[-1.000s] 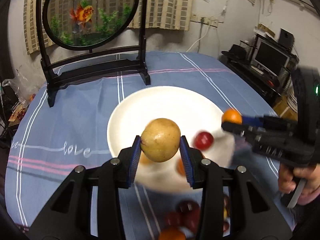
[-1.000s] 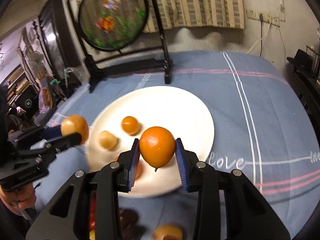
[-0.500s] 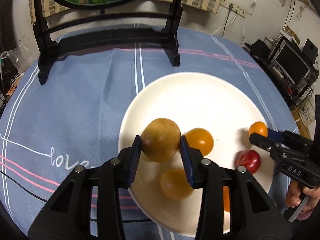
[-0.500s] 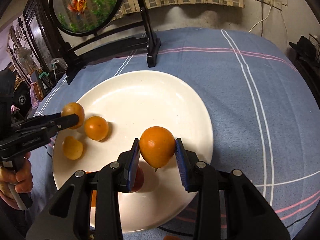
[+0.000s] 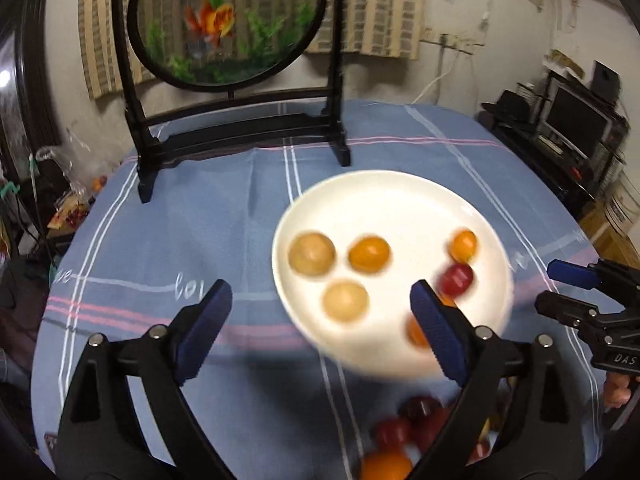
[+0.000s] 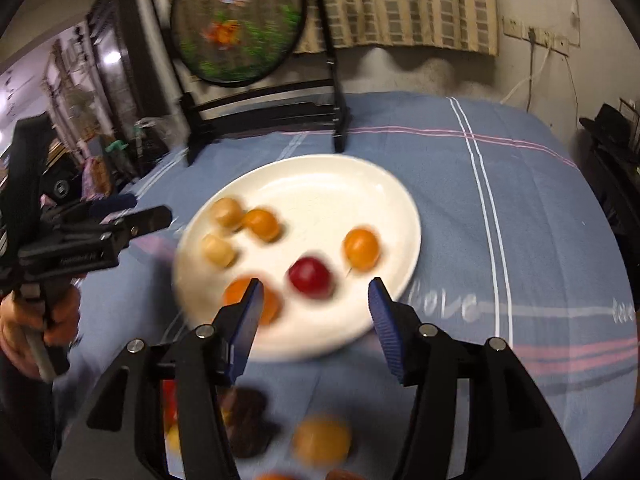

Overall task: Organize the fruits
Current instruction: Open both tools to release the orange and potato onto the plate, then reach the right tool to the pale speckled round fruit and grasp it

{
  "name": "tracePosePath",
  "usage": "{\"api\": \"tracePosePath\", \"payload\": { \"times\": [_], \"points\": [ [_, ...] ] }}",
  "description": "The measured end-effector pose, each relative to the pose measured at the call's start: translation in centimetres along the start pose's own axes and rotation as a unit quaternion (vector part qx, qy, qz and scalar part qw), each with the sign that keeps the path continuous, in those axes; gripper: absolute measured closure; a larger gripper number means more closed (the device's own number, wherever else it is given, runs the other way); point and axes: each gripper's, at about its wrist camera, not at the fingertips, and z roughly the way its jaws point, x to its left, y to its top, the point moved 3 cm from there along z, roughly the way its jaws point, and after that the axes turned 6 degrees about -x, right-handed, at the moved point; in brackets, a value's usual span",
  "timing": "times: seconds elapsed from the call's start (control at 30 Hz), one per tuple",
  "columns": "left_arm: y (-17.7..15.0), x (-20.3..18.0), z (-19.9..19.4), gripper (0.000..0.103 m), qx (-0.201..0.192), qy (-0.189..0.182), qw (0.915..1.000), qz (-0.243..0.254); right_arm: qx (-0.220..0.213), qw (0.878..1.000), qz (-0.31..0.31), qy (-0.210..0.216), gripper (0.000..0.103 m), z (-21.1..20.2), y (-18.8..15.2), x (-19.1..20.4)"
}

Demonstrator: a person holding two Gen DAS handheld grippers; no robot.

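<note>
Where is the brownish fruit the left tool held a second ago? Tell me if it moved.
Yes. It has left the left tool, whose jaws have just been opening, and now lies on the white plate beside an orange fruit: brownish fruit.

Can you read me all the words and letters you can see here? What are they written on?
"DAS" – in white on the black body of the right gripper, seen from the left wrist.
"love" – white script on the blue striped tablecloth, just right of the round white plate.
More white script at the tablecloth's far right edge: cut off, unreadable.
Lettering on the left gripper's black body: too blurred to read.
Papers on the wall: too small to read.
</note>
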Motion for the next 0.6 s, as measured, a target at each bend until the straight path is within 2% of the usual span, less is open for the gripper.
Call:
{"api": "tracePosePath", "payload": {
  "times": [0.07, 0.23, 0.43, 0.6],
  "points": [
    [-1.8, -0.5, -2.2, 0.006, -0.001, -0.008, 1.0, 0.004, 0.0, 1.0, -0.014, -0.002, 0.048, -2.3, -2.3, 1.0],
    [-7.6, -1.4, -6.2, 0.005, 0.006, -0.036, 0.9993, -0.003, 0.002, 0.999, -0.037, -0.01, 0.048, -6.5, -8.3, 3.5],
    [-13.4, -2.0, -8.7, 0.005, 0.011, -0.043, 0.9984, -0.034, 0.021, 1.0, -0.017, -0.004, 0.048, -6.6, -12.4, 4.9],
    [-16.3, -2.5, -8.5, 0.005, 0.031, -0.047, 0.9976, -0.04, 0.036, 0.999, -0.015, -0.016, 0.048, -5.8, -13.4, 5.5]
  ]
}}
